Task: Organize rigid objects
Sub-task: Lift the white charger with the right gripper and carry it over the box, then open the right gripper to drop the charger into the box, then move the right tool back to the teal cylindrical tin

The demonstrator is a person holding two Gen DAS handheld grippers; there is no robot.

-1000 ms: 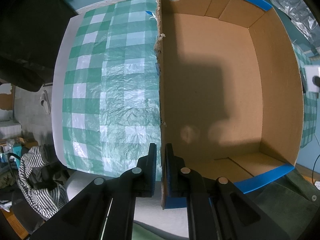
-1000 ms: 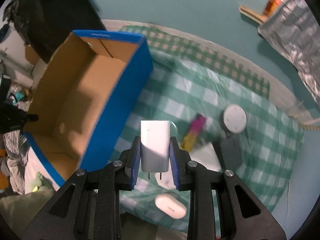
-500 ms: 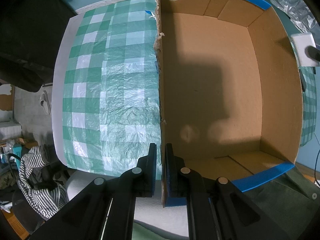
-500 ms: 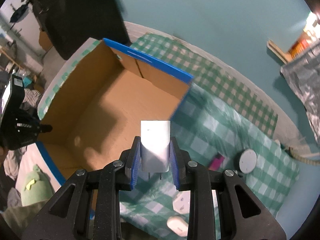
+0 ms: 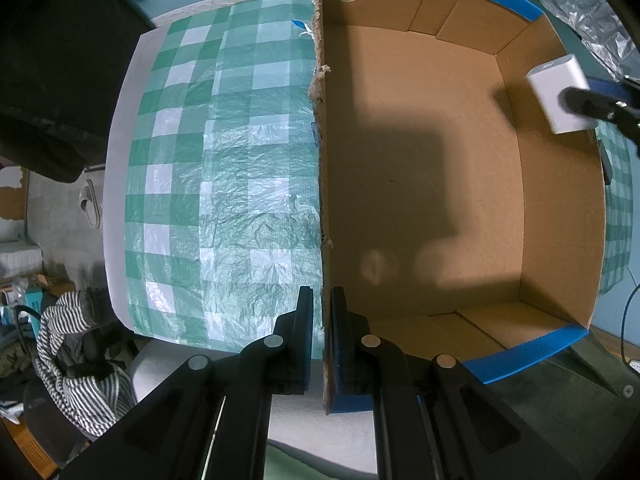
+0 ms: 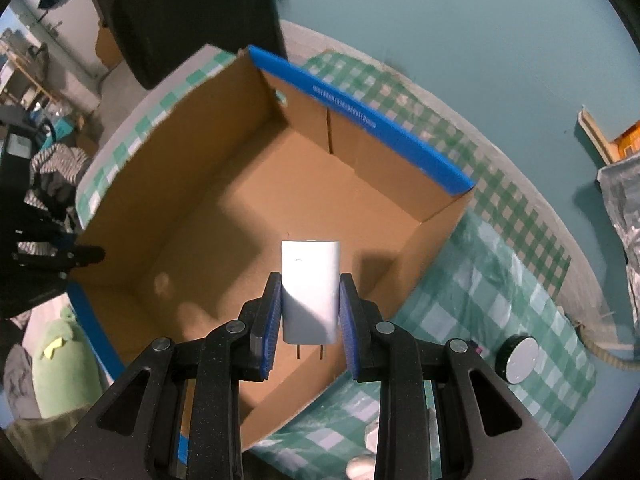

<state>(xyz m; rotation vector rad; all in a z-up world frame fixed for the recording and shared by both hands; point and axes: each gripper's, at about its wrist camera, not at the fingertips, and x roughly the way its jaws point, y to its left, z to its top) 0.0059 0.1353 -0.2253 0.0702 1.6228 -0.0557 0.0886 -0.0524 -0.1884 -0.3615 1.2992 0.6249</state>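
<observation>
Right wrist view: the open cardboard box (image 6: pixel 224 216) on the checked counter (image 6: pixel 492 280) fills the frame, its wall pinched by the closed left claw (image 5: pixel 322 312). The right claw (image 6: pixel 310 304), gripping the white charger (image 6: pixel 310 284), has swung from over the counter to above the box; next, I judge, lower and release.

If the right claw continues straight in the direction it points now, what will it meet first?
Most likely the bare cardboard floor of the open box. The right claw, shut on the white charger, points down into the box, and nothing shows in between. Depth is unclear, so the far wall is possible instead.
</observation>
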